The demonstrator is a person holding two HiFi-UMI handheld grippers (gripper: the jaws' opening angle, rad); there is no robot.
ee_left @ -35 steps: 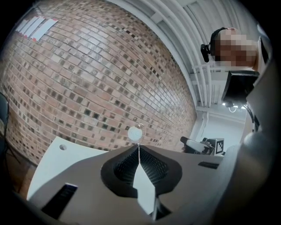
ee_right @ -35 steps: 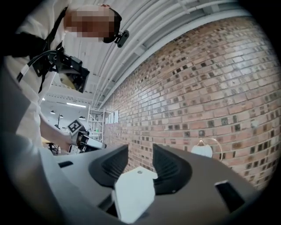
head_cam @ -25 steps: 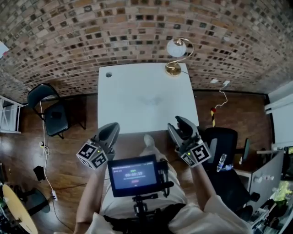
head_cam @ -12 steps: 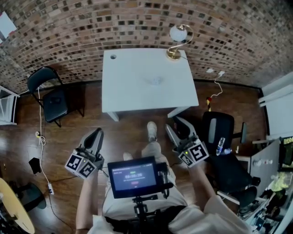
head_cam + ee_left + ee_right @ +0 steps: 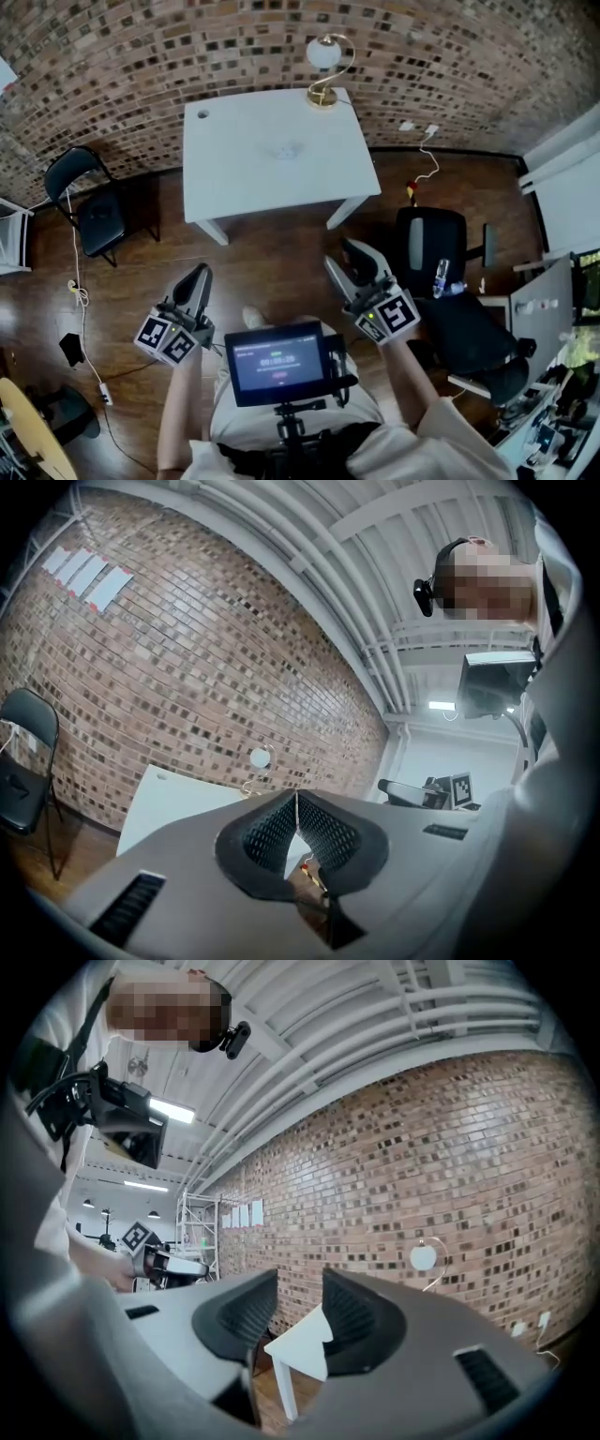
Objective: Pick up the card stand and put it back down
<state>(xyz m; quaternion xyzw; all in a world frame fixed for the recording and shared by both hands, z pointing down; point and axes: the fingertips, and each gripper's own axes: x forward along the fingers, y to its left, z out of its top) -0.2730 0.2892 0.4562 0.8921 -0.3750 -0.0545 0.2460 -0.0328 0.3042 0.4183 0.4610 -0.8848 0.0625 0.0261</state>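
Observation:
The card stand (image 5: 286,150) is a small pale object near the middle of the white table (image 5: 244,169), too small to make out in detail. Both grippers hang over the wooden floor, well short of the table's front edge. My left gripper (image 5: 199,277) is shut, its tips touching with nothing between them (image 5: 296,799). My right gripper (image 5: 349,258) is open and empty; through the gap between its jaws (image 5: 300,1283) a corner of the table (image 5: 302,1344) shows far off.
A gold lamp with a white globe (image 5: 323,66) stands at the table's far right corner against the brick wall. A black folding chair (image 5: 84,202) is left of the table, a black office chair (image 5: 441,248) to the right. A cable (image 5: 422,164) lies on the floor.
The person has backed away from the table; it now looks smaller and farther off. Both grippers, earlier at its front edge, are now over bare floor.

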